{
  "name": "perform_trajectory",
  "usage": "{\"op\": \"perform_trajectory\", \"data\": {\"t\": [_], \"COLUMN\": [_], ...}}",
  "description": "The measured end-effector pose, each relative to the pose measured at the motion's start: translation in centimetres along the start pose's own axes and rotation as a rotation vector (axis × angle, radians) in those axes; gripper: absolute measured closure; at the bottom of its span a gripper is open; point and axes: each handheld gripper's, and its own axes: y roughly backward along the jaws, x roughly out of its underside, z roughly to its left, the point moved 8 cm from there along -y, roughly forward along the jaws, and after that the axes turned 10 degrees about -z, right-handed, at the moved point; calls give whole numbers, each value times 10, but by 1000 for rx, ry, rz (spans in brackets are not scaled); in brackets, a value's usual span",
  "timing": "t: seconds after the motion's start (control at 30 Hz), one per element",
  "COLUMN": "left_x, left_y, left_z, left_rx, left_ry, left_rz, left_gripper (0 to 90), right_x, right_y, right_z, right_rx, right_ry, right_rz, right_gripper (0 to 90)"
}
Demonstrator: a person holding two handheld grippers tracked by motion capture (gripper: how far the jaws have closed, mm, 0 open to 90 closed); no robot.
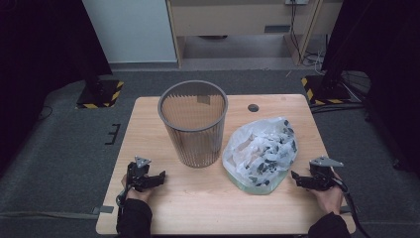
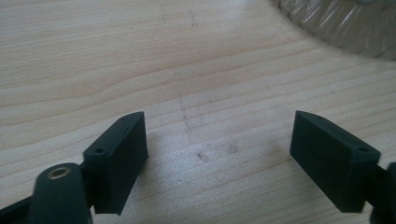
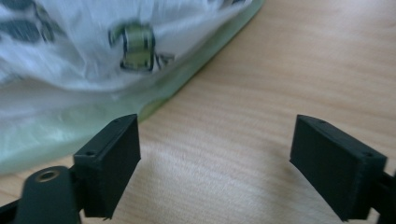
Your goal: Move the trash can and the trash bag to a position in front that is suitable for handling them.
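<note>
We rest both grippers, left gripper (image 1: 157, 177) & right gripper (image 1: 296, 177), released on the surface (image 1: 208, 198), flanking bin (image 1: 193, 122) at 12 o'clock & bag (image 1: 260, 153), prob. ready to grab.

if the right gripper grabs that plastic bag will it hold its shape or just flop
The plastic bag will probably flop: its thin film lies crumpled and slumped flat on the table. It looks light for its size, so a push would likely slide or bunch it. The smooth film may slip between the right gripper's open jaws unless a fold is pinched.
</note>
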Motion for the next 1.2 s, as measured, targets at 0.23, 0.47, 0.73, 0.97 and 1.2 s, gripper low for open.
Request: {"op": "perform_trajectory", "data": {"t": [0.23,0.47,0.73,0.97,1.2], "left_x": [-22,-40,-57,-79,-100], "left_y": [21,32,39,44,48], "left_z": [-4,-15,-13,-8,-9], "left_rx": [-29,-8,-18,-29,-26], "left_ry": [20,15,10,19,9], "left_rz": [-102,-168,-213,-266,-308], "left_gripper": [321,339,352,430,512], "right_x": [-25,-41,-55,-79,-111], "right_y": [14,21,23,19,7], "right_z": [8,14,16,25,46], "right_rx": [13,13,15,-22,-67], "right_ry": [-9,-14,-21,-15,-20], "right_rz": [-119,-185,-236,-297,-348], "right_gripper": [240,249,242,244,257]}}
